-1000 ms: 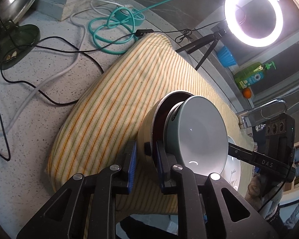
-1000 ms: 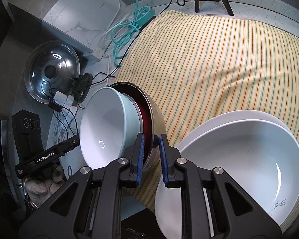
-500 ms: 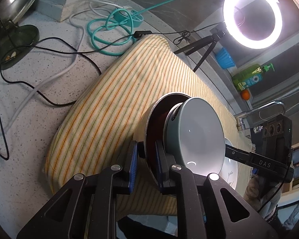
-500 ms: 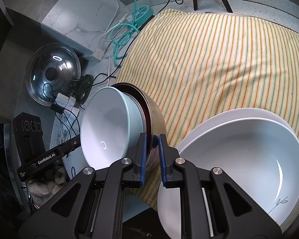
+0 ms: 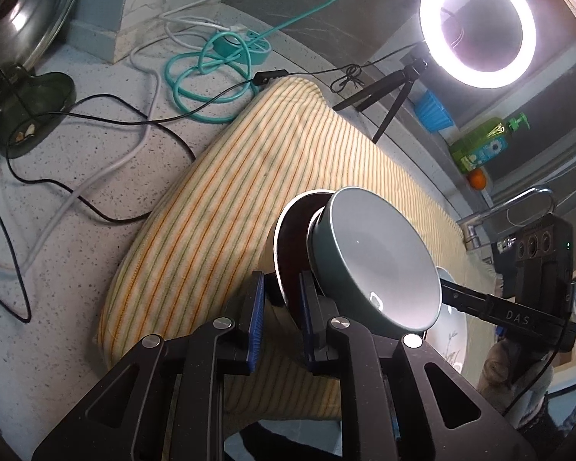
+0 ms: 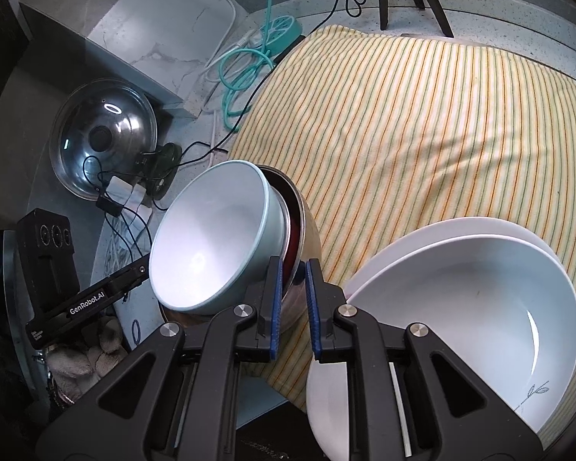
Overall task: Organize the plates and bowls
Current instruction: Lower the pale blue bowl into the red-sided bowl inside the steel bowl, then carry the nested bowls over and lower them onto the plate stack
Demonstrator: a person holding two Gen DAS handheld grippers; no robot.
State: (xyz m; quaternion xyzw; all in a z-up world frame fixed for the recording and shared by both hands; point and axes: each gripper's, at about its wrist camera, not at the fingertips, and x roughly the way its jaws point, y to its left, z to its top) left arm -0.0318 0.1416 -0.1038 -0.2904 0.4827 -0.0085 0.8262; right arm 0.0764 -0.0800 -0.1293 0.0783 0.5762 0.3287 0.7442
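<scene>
- Teal bowl [image 5: 380, 265] sits nested in a metal bowl with a dark red inside [image 6: 301, 230], the pair tipped on edge over the near-left part of the striped cloth [image 6: 422, 123] that covers the tabletop [image 5: 76, 207]; two stacked white bowls [image 6: 460, 307] rest near the cloth's near-right corner
- Left gripper [image 5: 278, 317] has its jaws narrowly parted astride the metal bowl's rim, blue pads just beside it, and I cannot tell whether they press; right gripper [image 6: 292, 303] straddles the opposite rim with a small gap visible, so it looks slightly open, not clamped
- Handling, as a judgement: the teal bowl looks glazed ceramic, so stiff, fairly heavy, slick and chippable; the metal one is likely light and smooth; the loose inner bowl could slide out while tilted; a hold on the rim, pads across the wall, seems best, with both sides supported
- Room: the cloth's far half lies bare and gives soft space to set things down; the near edge of the cloth is close under the bowls, so a slip could go off the tabletop; cables [image 5: 96, 176] and a pot lid [image 6: 103, 142] crowd the left side; the white bowls limit movement to the right
</scene>
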